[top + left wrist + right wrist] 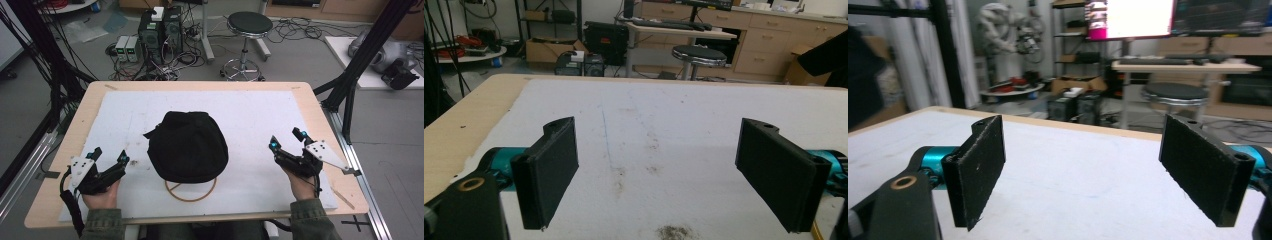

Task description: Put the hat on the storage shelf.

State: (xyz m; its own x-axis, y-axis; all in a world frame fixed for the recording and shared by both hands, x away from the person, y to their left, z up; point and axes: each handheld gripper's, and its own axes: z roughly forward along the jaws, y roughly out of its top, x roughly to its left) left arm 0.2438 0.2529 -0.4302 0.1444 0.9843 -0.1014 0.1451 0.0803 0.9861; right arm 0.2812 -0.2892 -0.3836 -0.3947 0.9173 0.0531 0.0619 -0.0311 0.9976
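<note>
A robotics or engineering lab. The wooden counter (320, 120) carries a white foam sheet (260, 115) and stands inside a frame of black struts (367, 47). Behind it, on the grey floor, sit 2 tower computers (161, 30) and small power units (127, 48) amid tangled cables (295, 27), with a round black stool (248, 25) beside them. Farther back stand a desk with a keyboard (1168, 61), wooden drawer cabinets (769, 42), a lit wall monitor (1130, 17), and a pale robot figure (998, 25) near cluttered shelving.
</note>
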